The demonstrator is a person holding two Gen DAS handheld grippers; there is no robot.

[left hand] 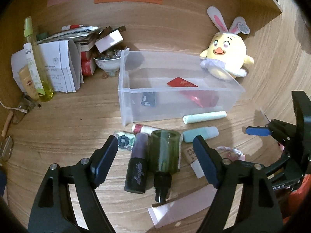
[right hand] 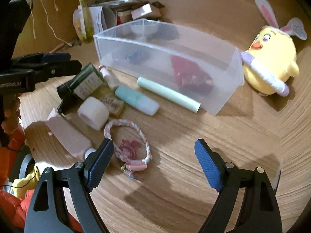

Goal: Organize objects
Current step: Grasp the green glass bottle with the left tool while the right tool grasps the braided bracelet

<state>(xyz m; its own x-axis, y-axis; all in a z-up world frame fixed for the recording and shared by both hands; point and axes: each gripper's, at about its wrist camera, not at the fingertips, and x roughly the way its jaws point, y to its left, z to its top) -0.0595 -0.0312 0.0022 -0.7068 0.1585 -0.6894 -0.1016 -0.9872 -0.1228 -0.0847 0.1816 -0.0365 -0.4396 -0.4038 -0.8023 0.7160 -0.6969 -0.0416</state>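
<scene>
Hovering over bench clutter, both grippers unclenched

We see the left gripper [left hand: 155,153] w/ fingers spread either side of a green spray bottle [left hand: 165,153] and dark lipstick tube [left hand: 137,167], not pressing them. The right gripper [right hand: 153,163] is released above a braided bracelet [right hand: 128,145]. A clear bin [left hand: 194,108] sits just behind on the wooden bench [left hand: 64,128].

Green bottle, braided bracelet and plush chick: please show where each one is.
green bottle [left hand: 165,151], left wrist view, middle of its glass body.
braided bracelet [right hand: 144,138], right wrist view, its right side.
plush chick [right hand: 272,58], right wrist view, its yellow body.
</scene>
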